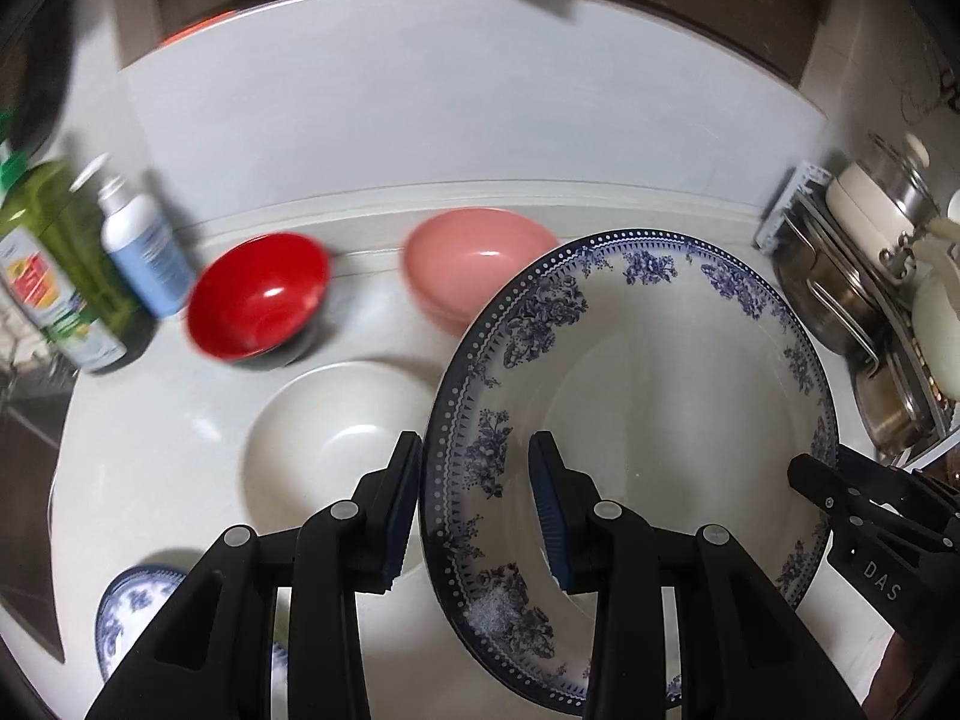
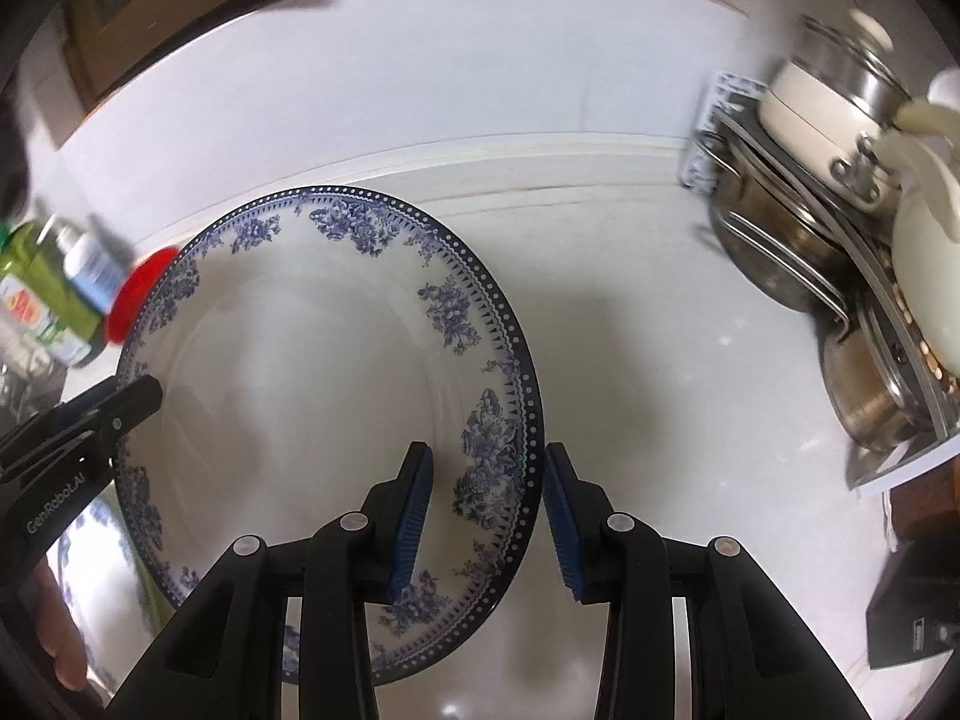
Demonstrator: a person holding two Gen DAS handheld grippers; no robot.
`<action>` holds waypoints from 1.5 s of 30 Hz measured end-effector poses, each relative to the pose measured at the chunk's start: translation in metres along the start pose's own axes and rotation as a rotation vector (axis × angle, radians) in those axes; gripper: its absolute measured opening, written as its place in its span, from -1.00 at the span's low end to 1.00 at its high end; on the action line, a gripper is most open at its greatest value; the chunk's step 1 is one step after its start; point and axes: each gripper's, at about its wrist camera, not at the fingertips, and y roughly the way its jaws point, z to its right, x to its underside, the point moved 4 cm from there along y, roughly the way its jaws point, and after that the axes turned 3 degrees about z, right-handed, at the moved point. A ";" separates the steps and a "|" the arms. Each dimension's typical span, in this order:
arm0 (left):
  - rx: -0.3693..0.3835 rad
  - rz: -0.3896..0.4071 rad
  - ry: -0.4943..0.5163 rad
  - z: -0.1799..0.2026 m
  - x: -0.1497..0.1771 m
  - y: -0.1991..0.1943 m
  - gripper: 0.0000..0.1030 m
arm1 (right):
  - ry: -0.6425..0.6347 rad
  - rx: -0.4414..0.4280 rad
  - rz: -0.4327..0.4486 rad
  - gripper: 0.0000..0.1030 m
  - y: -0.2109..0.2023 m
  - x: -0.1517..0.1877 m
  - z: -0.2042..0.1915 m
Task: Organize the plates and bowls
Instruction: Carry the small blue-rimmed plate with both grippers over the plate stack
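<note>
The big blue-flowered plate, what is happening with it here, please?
A person holds a gripper in each hand, and both straddle the rim of the blue-flowered plate: the left gripper on one side, the right gripper on the opposite side. The fingers look open around the rim, not pressed shut. Behind it on the white counter sit a red bowl, a pink bowl and a white bowl.
</note>
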 end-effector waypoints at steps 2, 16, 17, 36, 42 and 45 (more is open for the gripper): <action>-0.010 0.007 -0.020 -0.015 0.005 -0.009 -0.30 | -0.022 -0.009 0.002 -0.25 -0.006 0.003 -0.016; -0.094 0.031 -0.146 -0.122 0.043 -0.065 -0.30 | -0.132 -0.094 -0.008 -0.25 -0.031 0.025 -0.118; -0.101 0.033 -0.158 -0.129 0.045 -0.068 -0.30 | -0.137 -0.100 -0.011 -0.25 -0.033 0.027 -0.126; -0.245 0.031 -0.311 -0.238 0.106 -0.123 -0.30 | -0.304 -0.236 -0.087 -0.23 -0.041 0.073 -0.243; -0.265 -0.010 -0.347 -0.251 0.126 -0.124 -0.30 | -0.343 -0.248 -0.127 -0.23 -0.039 0.091 -0.256; -0.262 -0.047 -0.360 -0.254 0.137 -0.119 -0.30 | -0.359 -0.242 -0.140 -0.23 -0.036 0.095 -0.261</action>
